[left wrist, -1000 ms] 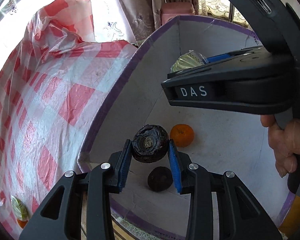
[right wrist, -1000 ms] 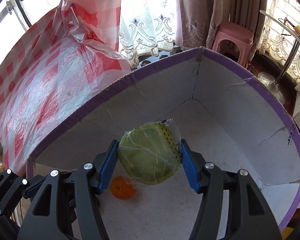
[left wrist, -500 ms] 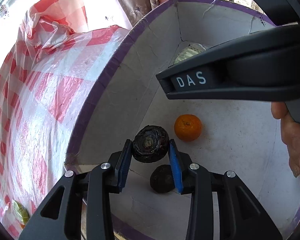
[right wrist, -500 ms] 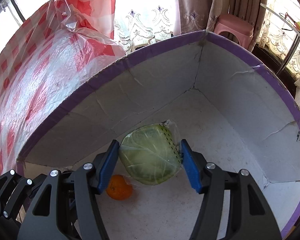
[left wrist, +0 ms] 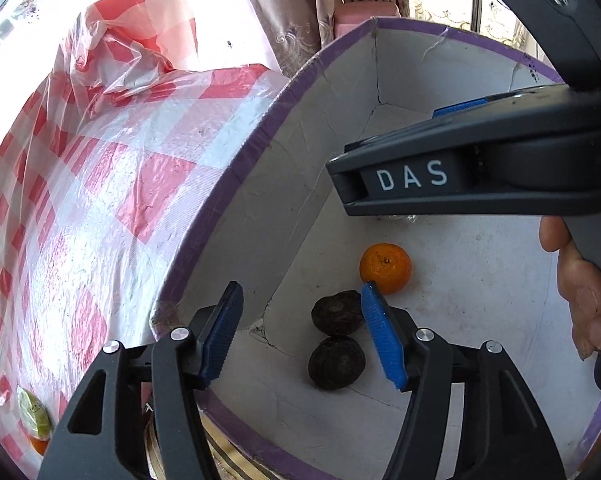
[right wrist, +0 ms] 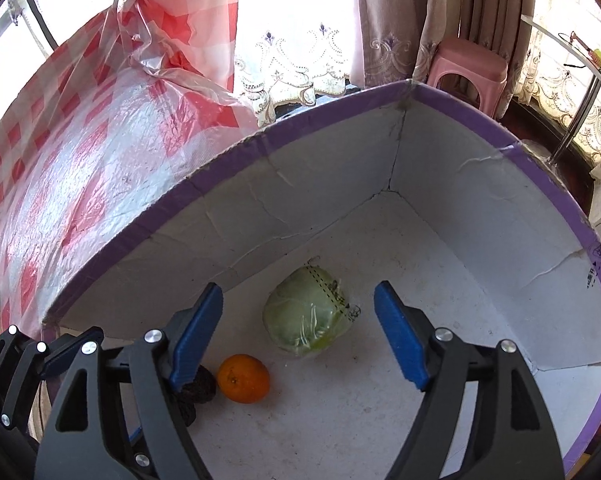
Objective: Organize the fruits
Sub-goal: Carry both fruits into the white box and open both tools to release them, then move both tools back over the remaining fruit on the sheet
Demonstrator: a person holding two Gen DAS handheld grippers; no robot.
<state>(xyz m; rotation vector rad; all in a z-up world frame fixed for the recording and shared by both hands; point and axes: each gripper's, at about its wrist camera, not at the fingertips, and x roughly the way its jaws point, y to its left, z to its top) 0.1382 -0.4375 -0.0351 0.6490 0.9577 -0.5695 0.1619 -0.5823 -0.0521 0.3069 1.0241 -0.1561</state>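
Right tool (right wrist: 298, 328) view alone shows the wrapped green fruit (right wrist: 308, 316).

A pink stool (right wrist: 466, 66) stands by beige curtains (right wrist: 404, 12), beyond the red-checked plastic tablecloth (right wrist: 80, 160).

Bare box floor (right wrist: 440, 320) right of wrapped fruit (right wrist: 306, 316)

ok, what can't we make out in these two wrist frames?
- Wrapped green fruit: in the left wrist view, hidden behind the right gripper body.
- Dark fruits: in the right wrist view, mostly covered by that gripper's left finger.
- Packet on the checked tablecloth: at the frame edge, too small to identify.
- Box near wall: cut off by the lower edge in both views.
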